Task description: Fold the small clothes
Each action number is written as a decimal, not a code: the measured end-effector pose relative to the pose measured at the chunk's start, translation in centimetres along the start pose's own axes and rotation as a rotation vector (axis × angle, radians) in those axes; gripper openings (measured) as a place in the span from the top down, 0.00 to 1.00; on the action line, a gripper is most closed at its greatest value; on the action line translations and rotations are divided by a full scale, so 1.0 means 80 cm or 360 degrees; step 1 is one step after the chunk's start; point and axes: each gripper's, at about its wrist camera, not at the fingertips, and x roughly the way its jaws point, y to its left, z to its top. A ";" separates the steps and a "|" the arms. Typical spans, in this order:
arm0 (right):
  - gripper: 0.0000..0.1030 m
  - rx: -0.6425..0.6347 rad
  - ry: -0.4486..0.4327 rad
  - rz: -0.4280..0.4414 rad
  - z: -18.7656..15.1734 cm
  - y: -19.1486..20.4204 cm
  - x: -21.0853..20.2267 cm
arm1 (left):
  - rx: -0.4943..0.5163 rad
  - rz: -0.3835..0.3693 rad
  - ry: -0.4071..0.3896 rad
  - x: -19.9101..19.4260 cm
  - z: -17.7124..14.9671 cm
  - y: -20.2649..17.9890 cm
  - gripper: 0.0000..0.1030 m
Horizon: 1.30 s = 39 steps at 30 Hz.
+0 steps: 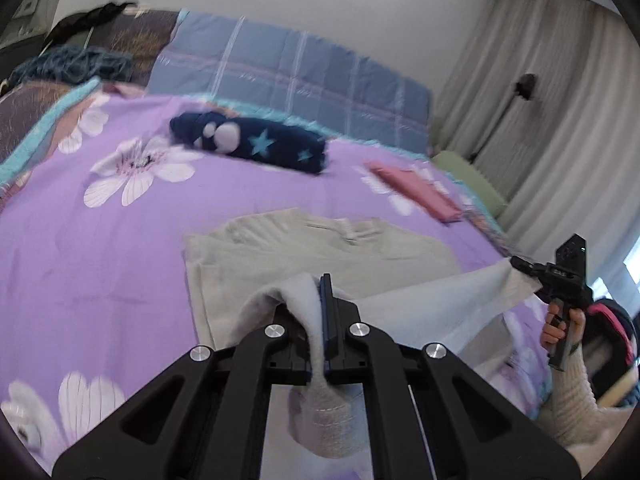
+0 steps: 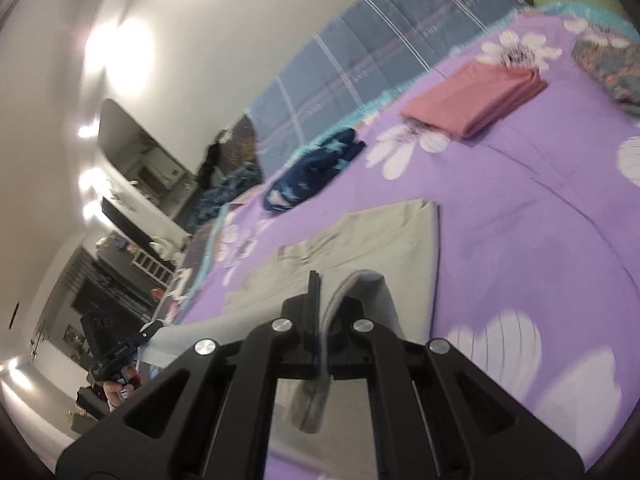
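Observation:
A pale grey-beige garment [image 1: 320, 244] lies on the purple flowered bedspread [image 1: 100, 264]. My left gripper [image 1: 316, 292] is shut on its near hem, which drapes over the fingers and is lifted off the bed. My right gripper [image 1: 520, 264] shows at the right of the left wrist view, shut on the other hem corner. In the right wrist view the right gripper [image 2: 326, 292] pinches the cloth [image 2: 384, 232], and the left gripper [image 2: 146, 334] shows far left, holding the same edge.
A dark blue star-patterned garment [image 1: 256, 142] lies crumpled at the back of the bed. A folded pink garment [image 1: 416, 190] lies at the back right. A blue plaid blanket [image 1: 288, 68] lines the wall. Curtains [image 1: 540, 100] hang at the right.

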 end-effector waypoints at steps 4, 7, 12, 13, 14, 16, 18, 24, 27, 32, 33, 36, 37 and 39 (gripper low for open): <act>0.97 0.0071 0.0178 -0.0186 0.005 -0.040 0.072 | -0.0109 0.0076 0.0196 0.079 0.000 0.035 0.96; 0.97 0.0094 0.0212 -0.0212 0.001 -0.054 0.083 | -0.0163 0.0105 0.0277 0.109 -0.015 0.056 0.96; 0.90 0.0061 0.0207 -0.0228 0.000 -0.057 0.068 | -0.0223 0.0071 0.0220 0.088 -0.018 0.071 0.87; 0.89 0.0053 0.0205 -0.0226 0.001 -0.057 0.066 | -0.0224 0.0077 0.0202 0.079 -0.018 0.071 0.87; 0.87 0.0041 0.0198 -0.0220 0.002 -0.056 0.060 | -0.0222 0.0080 0.0190 0.072 -0.018 0.071 0.86; 0.85 0.0029 0.0192 -0.0210 0.001 -0.053 0.049 | -0.0212 0.0087 0.0151 0.055 -0.019 0.072 0.86; 0.85 0.0022 0.0198 -0.0192 -0.003 -0.049 0.039 | -0.0216 0.0058 0.0132 0.039 -0.023 0.070 0.86; 0.85 -0.0014 0.0232 -0.0197 -0.014 -0.044 0.037 | -0.0103 0.0078 0.0219 0.029 -0.046 0.051 0.71; 0.85 0.0011 0.0251 -0.0195 -0.013 -0.045 0.043 | -0.0014 0.0117 0.0282 0.040 -0.055 0.041 0.68; 0.94 0.0047 0.0239 -0.0111 -0.005 -0.037 0.044 | -0.0023 0.0195 0.0306 0.057 -0.046 0.041 0.91; 0.94 0.0078 0.0221 -0.0085 0.002 -0.036 0.044 | -0.0073 0.0190 0.0262 0.056 -0.031 0.044 0.92; 0.95 0.0164 0.0133 -0.0032 0.036 -0.033 0.051 | -0.0113 0.0217 0.0112 0.055 0.017 0.048 0.93; 0.94 0.0185 0.0101 -0.0039 0.047 -0.033 0.055 | -0.0112 0.0240 0.0078 0.060 0.031 0.049 0.92; 0.88 0.0221 0.0060 -0.0147 0.067 -0.040 0.071 | -0.0123 0.0331 0.0031 0.074 0.055 0.058 0.85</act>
